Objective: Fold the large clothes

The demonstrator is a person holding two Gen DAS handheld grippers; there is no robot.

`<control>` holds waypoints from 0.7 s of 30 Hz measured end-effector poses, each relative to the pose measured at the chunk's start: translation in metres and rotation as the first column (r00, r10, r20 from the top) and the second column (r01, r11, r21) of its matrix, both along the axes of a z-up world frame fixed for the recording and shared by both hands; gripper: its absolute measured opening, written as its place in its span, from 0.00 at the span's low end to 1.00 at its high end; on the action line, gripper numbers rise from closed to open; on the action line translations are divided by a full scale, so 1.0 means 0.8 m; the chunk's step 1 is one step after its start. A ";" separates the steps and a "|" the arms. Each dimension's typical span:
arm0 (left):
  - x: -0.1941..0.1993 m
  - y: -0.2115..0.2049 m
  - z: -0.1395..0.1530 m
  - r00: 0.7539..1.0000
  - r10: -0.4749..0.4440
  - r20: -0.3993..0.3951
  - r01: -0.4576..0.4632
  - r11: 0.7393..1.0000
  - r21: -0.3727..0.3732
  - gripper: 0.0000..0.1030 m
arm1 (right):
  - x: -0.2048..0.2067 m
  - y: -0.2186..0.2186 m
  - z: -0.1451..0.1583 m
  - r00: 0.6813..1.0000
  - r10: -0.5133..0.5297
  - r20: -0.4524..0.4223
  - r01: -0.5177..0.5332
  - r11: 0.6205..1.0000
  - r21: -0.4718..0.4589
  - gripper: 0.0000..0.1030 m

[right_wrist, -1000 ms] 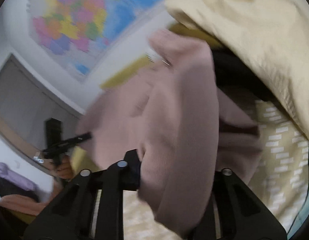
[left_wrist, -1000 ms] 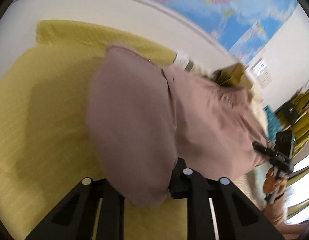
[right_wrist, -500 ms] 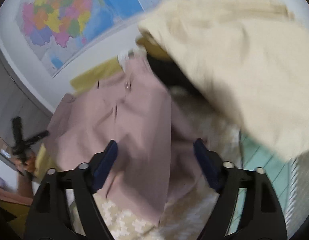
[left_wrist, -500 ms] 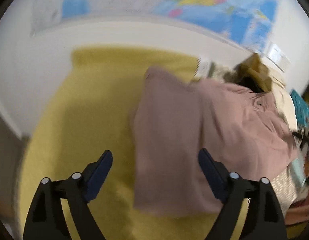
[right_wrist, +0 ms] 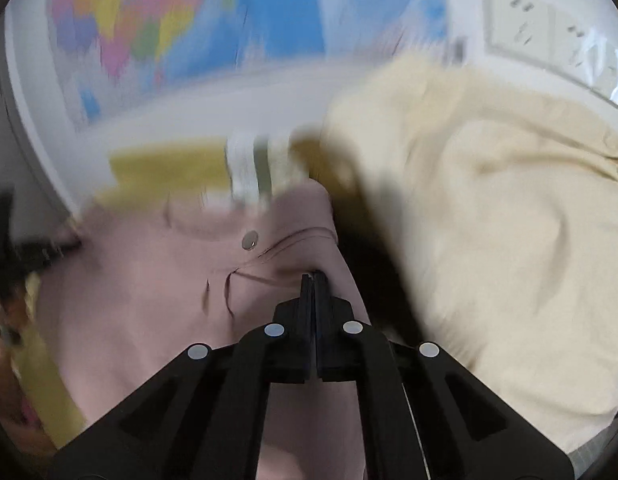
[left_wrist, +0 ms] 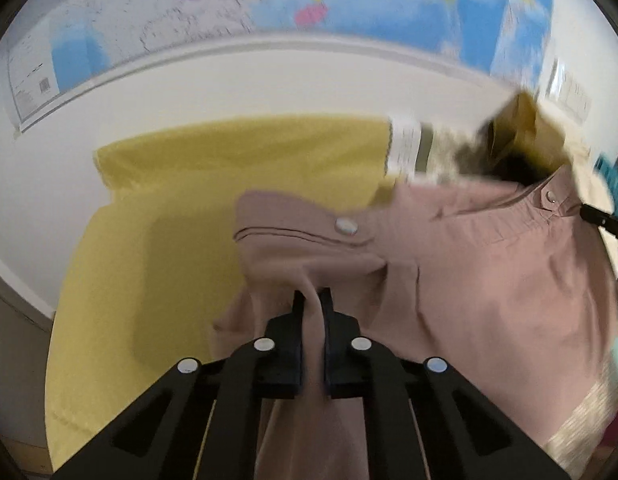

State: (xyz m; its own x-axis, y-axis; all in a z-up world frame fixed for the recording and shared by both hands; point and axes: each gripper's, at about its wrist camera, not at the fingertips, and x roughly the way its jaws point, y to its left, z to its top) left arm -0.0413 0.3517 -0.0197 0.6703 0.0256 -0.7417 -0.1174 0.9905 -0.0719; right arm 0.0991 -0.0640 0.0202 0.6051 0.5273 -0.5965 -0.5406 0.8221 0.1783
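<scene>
A dusty-pink buttoned garment (left_wrist: 489,272) hangs spread between my two grippers above a yellow bed sheet (left_wrist: 169,240). My left gripper (left_wrist: 312,300) is shut on a bunched fold of it, and cloth runs down between the fingers. In the right wrist view the same pink garment (right_wrist: 149,300) fills the lower left, with a button near its edge. My right gripper (right_wrist: 313,280) is shut on that edge, its fingers pressed together on the fabric.
A large cream garment (right_wrist: 489,220) lies heaped at the right. An olive garment (left_wrist: 525,120) and a white striped cloth (left_wrist: 405,148) lie at the back. A coloured map (left_wrist: 269,0) covers the wall, beside wall sockets (right_wrist: 549,40).
Both grippers let go of the pink garment, stood wide open over it half a second ago, and have now shut on new spots near its buttoned edge. Both views have tilted upward.
</scene>
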 end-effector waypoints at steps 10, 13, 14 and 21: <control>0.034 0.019 -0.045 0.994 0.080 -0.074 -0.080 0.997 -0.001 0.29 | 0.044 -0.003 -0.055 0.984 -0.026 -0.176 0.023 1.000 -0.016 0.01; 0.017 0.029 -0.036 0.996 0.088 -0.034 -0.088 0.996 -0.009 0.37 | 0.025 -0.016 -0.037 0.987 -0.033 -0.156 0.034 0.999 0.003 0.27; 0.012 0.032 -0.033 0.996 0.090 -0.027 -0.091 0.996 -0.010 0.45 | 0.009 -0.024 -0.025 0.992 -0.037 -0.122 0.038 0.999 0.003 0.48; -0.039 0.036 -0.014 0.997 0.072 0.037 -0.073 0.997 0.017 0.61 | -0.065 -0.028 0.001 0.999 0.032 -0.021 -0.033 0.999 -0.029 0.60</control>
State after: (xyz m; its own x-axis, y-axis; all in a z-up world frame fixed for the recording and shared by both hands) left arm -0.0726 0.3802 -0.0309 0.6923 0.0888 -0.7161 -0.1868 0.9806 -0.0589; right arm 0.0467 -0.0862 0.0208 0.5755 0.5288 -0.6239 -0.5636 0.8092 0.1659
